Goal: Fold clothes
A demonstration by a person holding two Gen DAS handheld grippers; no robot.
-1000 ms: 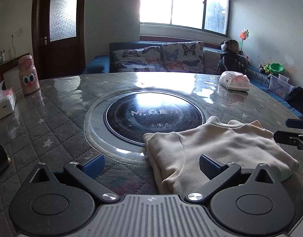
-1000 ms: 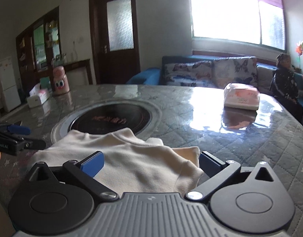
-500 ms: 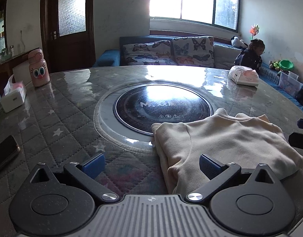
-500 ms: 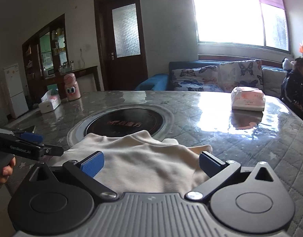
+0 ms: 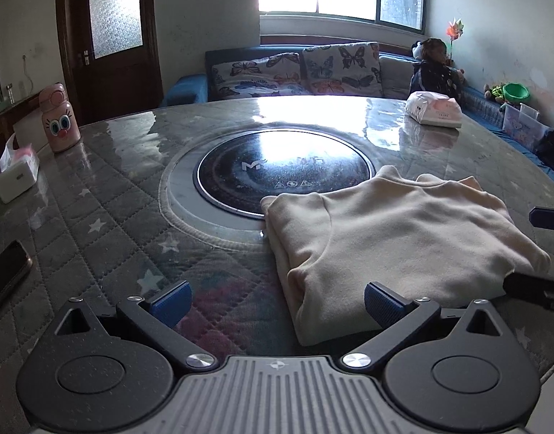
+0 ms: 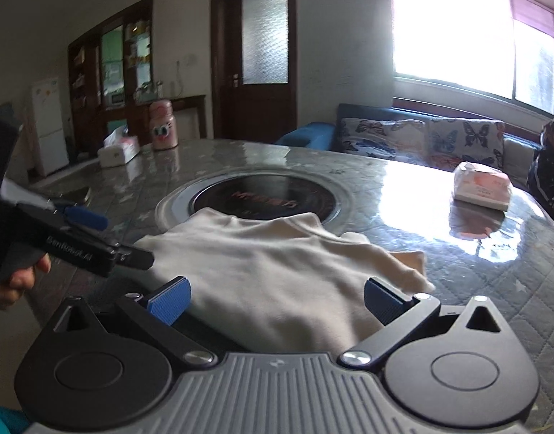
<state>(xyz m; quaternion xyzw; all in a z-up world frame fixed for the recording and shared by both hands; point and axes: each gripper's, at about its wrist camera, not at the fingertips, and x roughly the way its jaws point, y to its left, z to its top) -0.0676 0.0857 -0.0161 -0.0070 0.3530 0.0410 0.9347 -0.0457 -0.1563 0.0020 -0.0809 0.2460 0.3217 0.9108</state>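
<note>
**Folded cream sweater at near worktop edge; both claws released**

Left claw (image 5: 275, 300) and right claw (image 6: 275, 298) hover spread, gripping nothing. The cream sweater (image 5: 396, 246) lies folded, far corner overlapping the inset hotplate (image 5: 284, 170). Judgement: press layers flat, square the edges. Open worktop (image 5: 96, 199) leftward; tissue pack (image 5: 434, 108) well apart.

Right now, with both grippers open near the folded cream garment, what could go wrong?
1. The cream garment overlaps the rim of the black cooktop; if that is warm, the fabric may suffer.
2. The left gripper and right gripper sit close together and could collide.
3. A careless pull could undo the fold.
</note>
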